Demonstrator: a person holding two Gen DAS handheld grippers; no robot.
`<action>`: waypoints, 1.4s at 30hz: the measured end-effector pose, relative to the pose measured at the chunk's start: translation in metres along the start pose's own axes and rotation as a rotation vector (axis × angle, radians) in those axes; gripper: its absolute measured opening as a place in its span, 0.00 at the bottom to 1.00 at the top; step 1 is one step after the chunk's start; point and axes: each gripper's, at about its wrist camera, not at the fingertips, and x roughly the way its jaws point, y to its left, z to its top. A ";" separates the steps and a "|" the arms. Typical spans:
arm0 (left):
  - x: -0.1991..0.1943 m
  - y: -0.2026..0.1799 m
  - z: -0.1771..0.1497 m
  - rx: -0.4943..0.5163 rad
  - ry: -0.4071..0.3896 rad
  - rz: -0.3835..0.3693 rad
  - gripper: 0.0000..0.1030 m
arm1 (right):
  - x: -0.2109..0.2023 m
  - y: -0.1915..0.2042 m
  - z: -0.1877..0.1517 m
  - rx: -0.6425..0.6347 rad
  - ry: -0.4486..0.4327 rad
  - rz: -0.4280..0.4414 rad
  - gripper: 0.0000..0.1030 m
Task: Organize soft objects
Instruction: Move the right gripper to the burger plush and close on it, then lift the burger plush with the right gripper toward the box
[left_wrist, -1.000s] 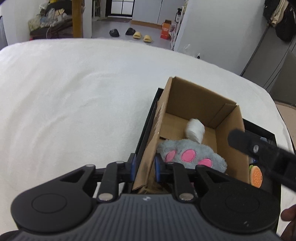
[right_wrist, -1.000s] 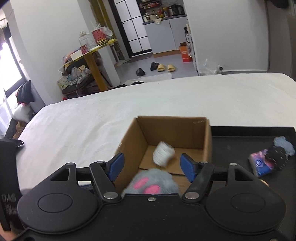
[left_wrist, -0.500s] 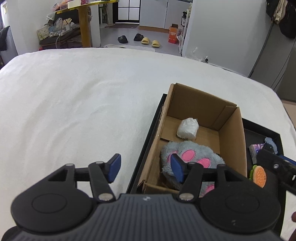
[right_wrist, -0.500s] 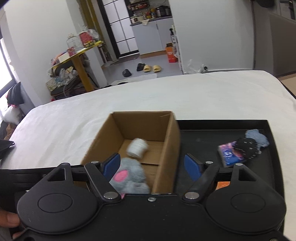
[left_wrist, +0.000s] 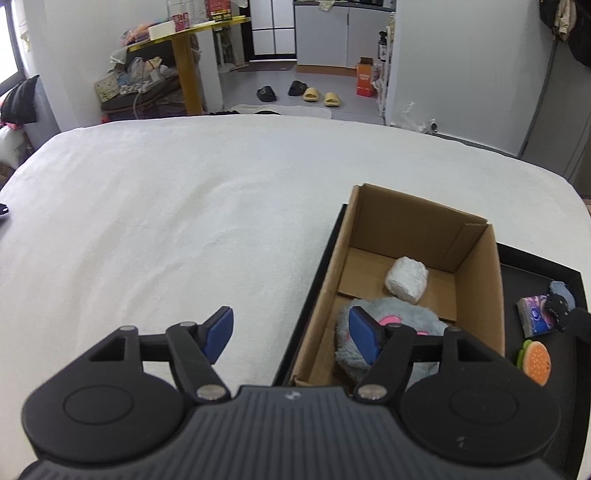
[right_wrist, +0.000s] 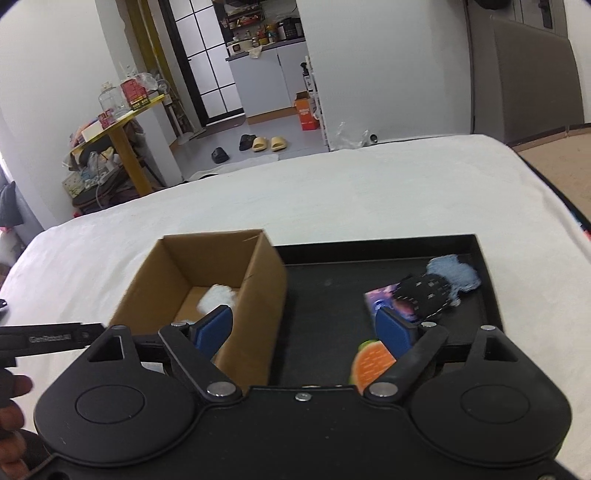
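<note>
An open cardboard box (left_wrist: 480, 288) (right_wrist: 258, 288) stands at the left end of a black tray (right_wrist: 369, 251) on a white bed. Inside it lie a grey plush paw with pink pads (left_wrist: 410, 317) and a white wrapped bundle (left_wrist: 406, 275) (right_wrist: 216, 297). On the tray lie a burger-shaped toy (right_wrist: 369, 363) (left_wrist: 535, 360), a purple tissue pack (left_wrist: 535, 314) (right_wrist: 380, 301), a black sock (right_wrist: 424, 295) and a blue cloth (right_wrist: 454, 273). My left gripper (left_wrist: 291, 332) is open and empty over the box's left wall. My right gripper (right_wrist: 304, 328) is open and empty, above the tray just right of the box.
The white bed (left_wrist: 166, 221) spreads wide to the left and behind the tray. Beyond it are a yellow table (left_wrist: 184, 48) with clutter, slippers (left_wrist: 317, 94) on the floor and a grey wardrobe (right_wrist: 532, 74) to the right.
My left gripper has let go of the box's left wall, opened and pulled back. My right gripper has swung right from over the box toward the tray's loose items. The white bundle has settled.
</note>
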 end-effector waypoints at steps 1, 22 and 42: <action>0.001 0.000 0.000 0.000 0.000 0.008 0.66 | 0.000 -0.004 0.001 0.001 -0.002 -0.003 0.82; 0.011 -0.015 -0.007 0.041 -0.039 0.035 0.66 | 0.037 -0.048 -0.042 0.079 -0.037 -0.180 0.82; 0.030 -0.012 -0.005 0.064 -0.033 0.087 0.66 | 0.081 -0.041 -0.065 -0.013 0.042 -0.149 0.53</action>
